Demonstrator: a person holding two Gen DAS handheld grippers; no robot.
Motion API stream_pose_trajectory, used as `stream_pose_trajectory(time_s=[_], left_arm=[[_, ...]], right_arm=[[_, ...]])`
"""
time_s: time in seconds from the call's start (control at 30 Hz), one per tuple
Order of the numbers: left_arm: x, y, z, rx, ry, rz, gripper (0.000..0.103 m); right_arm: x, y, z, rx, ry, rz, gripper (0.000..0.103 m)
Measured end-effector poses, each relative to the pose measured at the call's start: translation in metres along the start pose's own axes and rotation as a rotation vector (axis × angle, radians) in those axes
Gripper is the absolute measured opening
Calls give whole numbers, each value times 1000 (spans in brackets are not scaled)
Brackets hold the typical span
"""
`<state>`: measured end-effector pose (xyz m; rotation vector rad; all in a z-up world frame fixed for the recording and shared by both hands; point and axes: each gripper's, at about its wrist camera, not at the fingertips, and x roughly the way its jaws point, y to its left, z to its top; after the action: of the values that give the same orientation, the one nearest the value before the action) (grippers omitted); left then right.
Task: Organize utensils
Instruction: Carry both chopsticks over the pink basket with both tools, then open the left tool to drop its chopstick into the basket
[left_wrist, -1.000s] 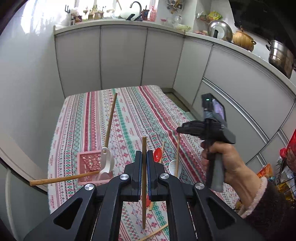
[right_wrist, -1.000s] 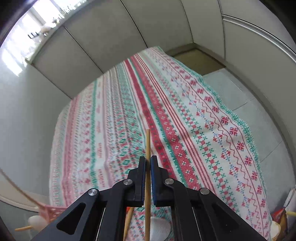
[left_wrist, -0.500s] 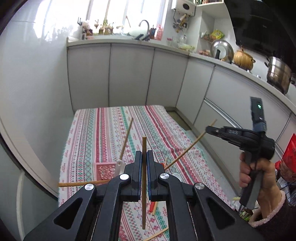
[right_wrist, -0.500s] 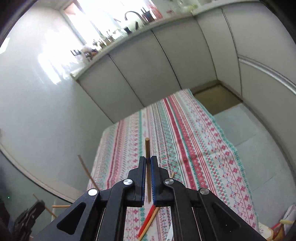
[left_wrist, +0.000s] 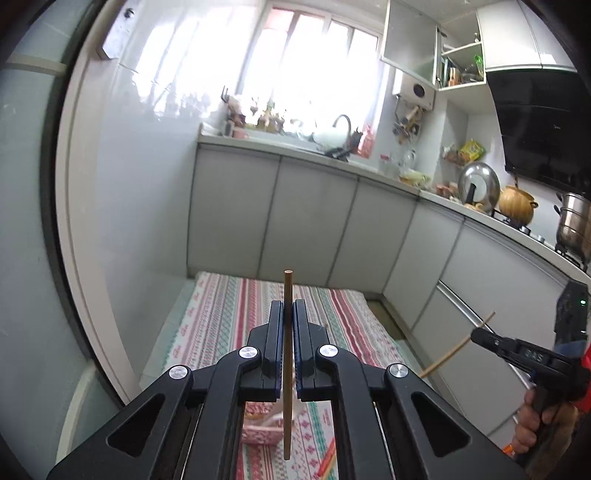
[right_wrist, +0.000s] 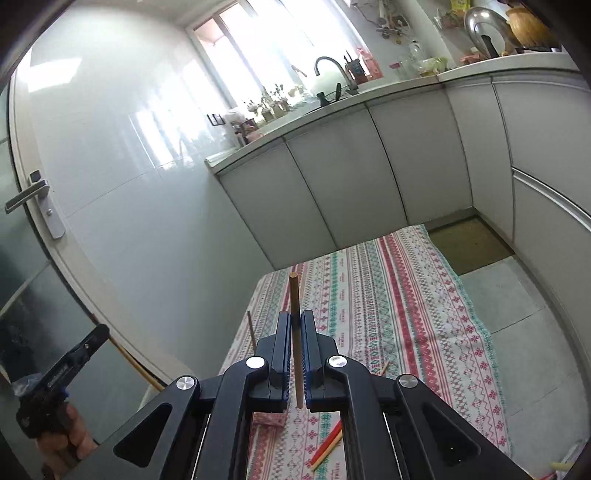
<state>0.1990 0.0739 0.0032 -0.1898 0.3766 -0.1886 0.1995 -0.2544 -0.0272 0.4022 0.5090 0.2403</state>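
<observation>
- The left gripper (left_wrist: 288, 314) is held up above the near end of the patterned cloth (left_wrist: 221, 321), angled slightly downward, its jaws clamped on an upright wooden chopstick (left_wrist: 287, 354).
- The right gripper (right_wrist: 295, 325) is at a similar slight downward tilt, jaws pinched on a second chopstick (right_wrist: 295, 332) that stands upright.
- A hand (left_wrist: 532, 424) grips the right gripper's handle at the cloth's right side.
- A pink basket (left_wrist: 258, 430) and red chopsticks (right_wrist: 327, 441) lie on the cloth's near end.
</observation>
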Motion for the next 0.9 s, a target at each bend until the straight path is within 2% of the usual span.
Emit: stream_pose_trajectory(time_s=[0.17, 0.4, 0.57, 0.73, 0.8, 0.9], left_arm=[[16, 1, 3, 27, -65, 61, 4], [65, -4, -12, 99, -99, 128, 4], [100, -10, -23, 157, -77, 157, 4], [132, -5, -34, 147, -9, 165, 5], [141, -3, -37, 139, 23, 159, 5], [149, 1, -37, 101, 75, 110, 6]], right_arm=[[4, 12, -2, -3, -3, 35, 5], [12, 16, -2, 3, -5, 51, 5], [12, 12, -2, 8, -1, 45, 5], [11, 10, -3, 4, 3, 39, 5], [10, 11, -3, 2, -2, 41, 5], [6, 16, -1, -8, -9, 50, 5]])
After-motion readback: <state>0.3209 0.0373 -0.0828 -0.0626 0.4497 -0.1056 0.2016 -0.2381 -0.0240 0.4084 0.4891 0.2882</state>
